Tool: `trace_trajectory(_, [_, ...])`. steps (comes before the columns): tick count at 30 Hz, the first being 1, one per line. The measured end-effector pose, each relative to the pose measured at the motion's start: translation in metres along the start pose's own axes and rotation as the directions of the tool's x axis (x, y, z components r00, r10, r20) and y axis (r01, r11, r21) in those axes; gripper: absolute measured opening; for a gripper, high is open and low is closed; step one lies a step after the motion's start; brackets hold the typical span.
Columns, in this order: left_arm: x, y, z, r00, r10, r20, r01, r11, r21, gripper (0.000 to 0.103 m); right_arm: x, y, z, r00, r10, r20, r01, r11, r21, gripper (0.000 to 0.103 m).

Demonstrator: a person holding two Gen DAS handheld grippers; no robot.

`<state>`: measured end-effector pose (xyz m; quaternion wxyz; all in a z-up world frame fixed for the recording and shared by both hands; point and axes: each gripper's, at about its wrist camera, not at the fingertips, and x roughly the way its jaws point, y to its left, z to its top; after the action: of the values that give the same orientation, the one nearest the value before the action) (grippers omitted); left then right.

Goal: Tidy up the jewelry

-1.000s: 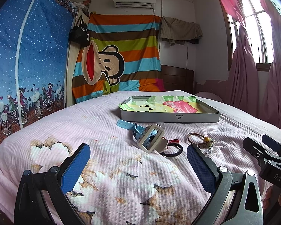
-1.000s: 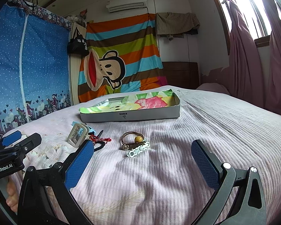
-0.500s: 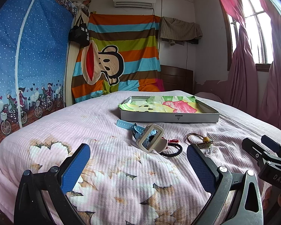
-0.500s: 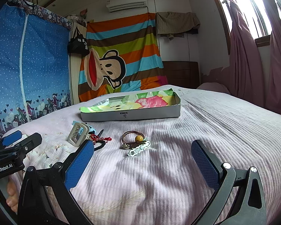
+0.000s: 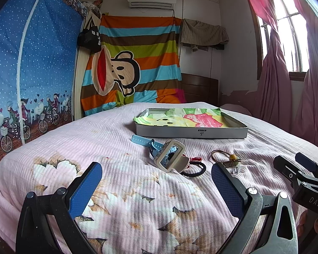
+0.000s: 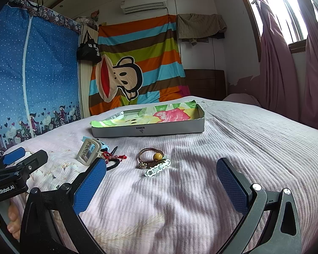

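Daylight came through the barred window (image 5: 290, 31) at the upper right of both frames, where the panes were blown out to white glare. The pink ribbed bedspread (image 6: 201, 190) was evenly bright, with soft shadows in its folds. Fisheye distortion bent the walls, and the corners fell to black. Focus was sharp throughout.

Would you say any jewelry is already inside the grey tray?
No, the grey tray holds only its colourful paper lining; the pieces lie on the bedspread.
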<state>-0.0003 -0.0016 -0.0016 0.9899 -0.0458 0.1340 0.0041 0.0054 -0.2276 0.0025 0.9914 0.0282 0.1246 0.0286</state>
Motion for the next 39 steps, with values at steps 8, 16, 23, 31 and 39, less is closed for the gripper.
trace_trajectory(8, [0.0, 0.0001, -0.0001, 1.0, -0.001, -0.001, 0.001, 1.0, 0.001, 0.103, 0.0013, -0.0004, 0.0004, 1.0, 0.001, -0.001, -0.001, 1.0, 0.0, 0.102])
trace_trajectory(16, [0.0001, 0.0001, -0.0001, 1.0, -0.001, 0.0, 0.001, 1.0, 0.0, 0.103, 0.0001, 0.0004, -0.0006, 1.0, 0.0, 0.0, 0.0, 1.0, 0.001, 0.102])
trace_trajectory(23, [0.0002, 0.0002, 0.0, 1.0, -0.001, -0.001, 0.001, 1.0, -0.001, 0.103, 0.0005, -0.0003, -0.0003, 1.0, 0.0, 0.0, 0.0, 1.0, 0.0, 0.102])
trace_trajectory(31, [0.0002, 0.0003, -0.0002, 1.0, -0.001, -0.001, 0.001, 1.0, -0.001, 0.103, 0.001, -0.0004, -0.0001, 1.0, -0.002, 0.0, 0.002, 1.0, 0.001, 0.102])
trace_trajectory(39, [0.0001, -0.0016, -0.0026, 1.0, -0.01, -0.005, 0.01, 1.0, 0.002, 0.103, 0.0027, -0.0018, -0.002, 1.0, 0.0, -0.001, 0.0, 1.0, -0.002, 0.102])
